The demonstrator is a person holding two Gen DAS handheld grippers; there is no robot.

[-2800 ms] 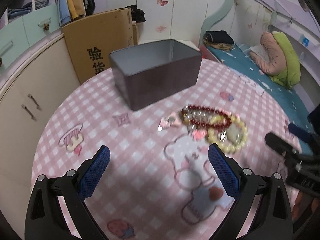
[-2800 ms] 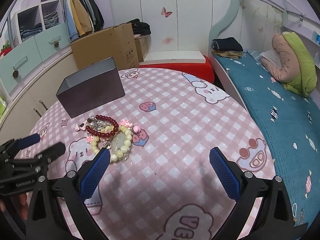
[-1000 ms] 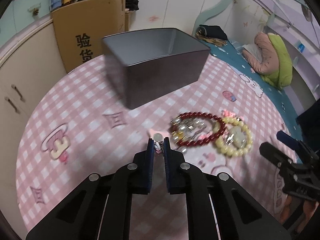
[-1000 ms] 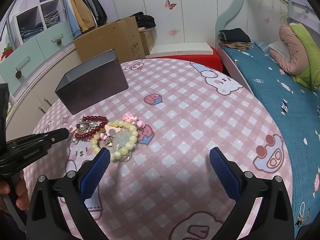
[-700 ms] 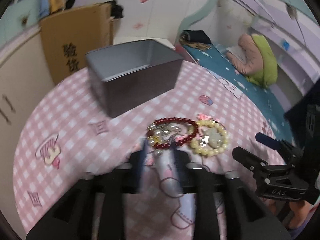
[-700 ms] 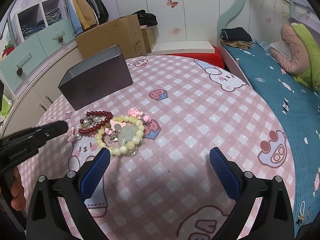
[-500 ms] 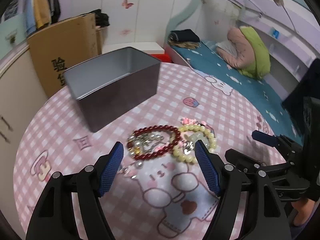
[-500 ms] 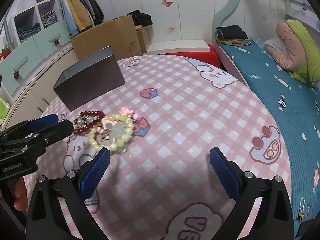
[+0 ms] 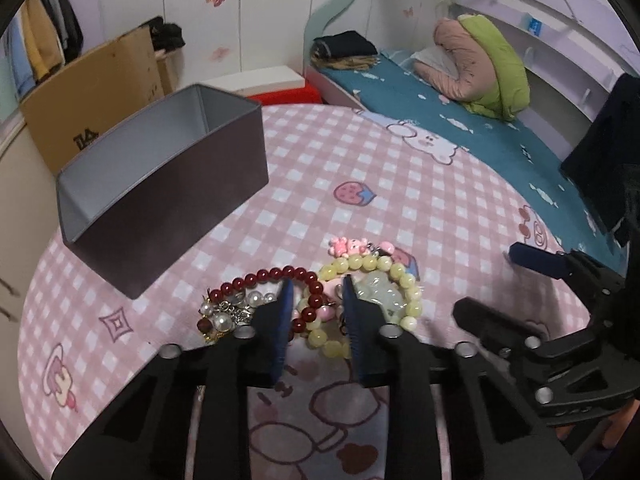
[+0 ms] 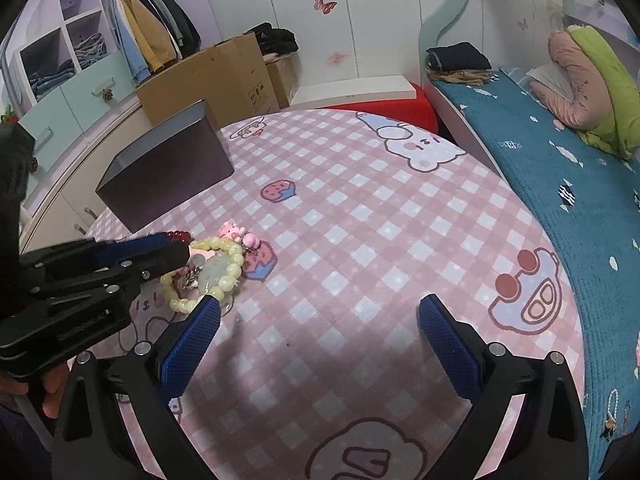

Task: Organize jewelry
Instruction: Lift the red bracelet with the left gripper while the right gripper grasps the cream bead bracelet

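Observation:
A pile of jewelry lies on the pink checked table: a dark red bead bracelet [image 9: 276, 276], a pale yellow bead bracelet [image 9: 400, 276] with a jade pendant [image 9: 378, 294], pearl charms [image 9: 222, 316] and a pink charm [image 9: 348, 245]. My left gripper [image 9: 316, 292] is down over the pile, its jaws narrowed around the red bracelet's right side and the beads between the bracelets. It shows in the right wrist view [image 10: 160, 252] too. An open grey tin box [image 9: 160, 184] stands behind the pile. My right gripper [image 10: 316, 320] is open and empty over bare table.
A cardboard box [image 9: 96, 92] and a cabinet [image 10: 80, 112] stand behind the table at the left. A bed [image 10: 560, 168] with pillows runs along the right. The right gripper [image 9: 520, 288] shows at the right of the left wrist view.
My left gripper shut on a small pink charm, then opened wide, moved right over the bracelets and has narrowed around the beads. The right gripper stayed open.

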